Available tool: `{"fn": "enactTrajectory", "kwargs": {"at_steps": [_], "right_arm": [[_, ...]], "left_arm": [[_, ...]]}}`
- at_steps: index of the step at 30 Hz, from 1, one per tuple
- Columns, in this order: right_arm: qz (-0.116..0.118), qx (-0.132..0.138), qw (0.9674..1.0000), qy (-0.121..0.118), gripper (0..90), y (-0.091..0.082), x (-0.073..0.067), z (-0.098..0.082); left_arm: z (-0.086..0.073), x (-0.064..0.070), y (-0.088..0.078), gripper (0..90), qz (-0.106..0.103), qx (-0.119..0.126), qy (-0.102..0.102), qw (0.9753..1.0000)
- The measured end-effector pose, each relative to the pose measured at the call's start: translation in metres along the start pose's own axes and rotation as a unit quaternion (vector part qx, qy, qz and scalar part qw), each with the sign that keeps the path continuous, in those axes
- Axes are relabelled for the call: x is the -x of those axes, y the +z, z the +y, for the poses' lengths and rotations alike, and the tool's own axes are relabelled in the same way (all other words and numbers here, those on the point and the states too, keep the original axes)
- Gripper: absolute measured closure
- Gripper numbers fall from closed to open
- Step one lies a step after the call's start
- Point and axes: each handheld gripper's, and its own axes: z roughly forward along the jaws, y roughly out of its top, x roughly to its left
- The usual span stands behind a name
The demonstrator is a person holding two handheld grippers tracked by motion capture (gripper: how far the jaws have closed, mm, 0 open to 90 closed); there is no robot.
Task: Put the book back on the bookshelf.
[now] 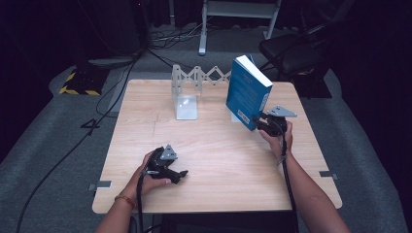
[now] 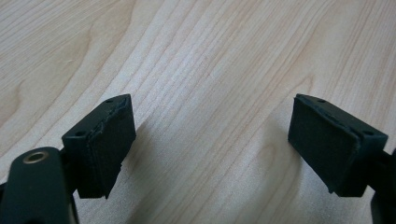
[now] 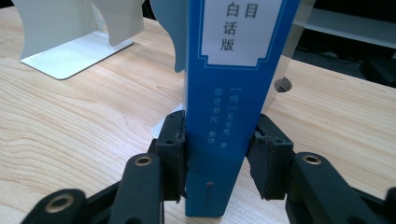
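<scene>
A thick blue book (image 1: 248, 92) with a white label on its spine (image 3: 224, 93) is tilted up at the right rear of the wooden table (image 1: 214, 160). My right gripper (image 1: 260, 124) is shut on its lower end, one pad on each side of the spine (image 3: 217, 140). Behind the book stands a pale metal bookend (image 3: 285, 70). My left gripper (image 1: 180, 175) rests low near the table's front left. Its jaws are wide open over bare wood (image 2: 212, 140) with nothing between them.
A white bookend (image 1: 186, 108) stands at the middle rear, also in the right gripper view (image 3: 70, 51). Behind it is a white zigzag folding rack (image 1: 199, 76). A dark chair (image 1: 291, 51) sits beyond the table's far right corner. Cables lie on the floor at left.
</scene>
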Motion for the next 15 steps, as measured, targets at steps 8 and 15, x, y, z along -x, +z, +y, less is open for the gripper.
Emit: {"fn": "enactTrajectory", "kwargs": {"at_steps": [8, 15], "right_arm": [[0.017, -0.011, 0.9997, -0.011, 57.3, -0.009, 0.003, 0.005], [0.034, -0.033, 0.9983, -0.034, 48.8, -0.023, 0.003, 0.013]], "left_arm": [[0.000, 0.000, 0.000, 15.4, 0.000, 0.000, 0.000, 1.0000], [0.000, 0.000, 0.000, 15.4, 0.000, 0.000, 0.000, 1.0000]]}}
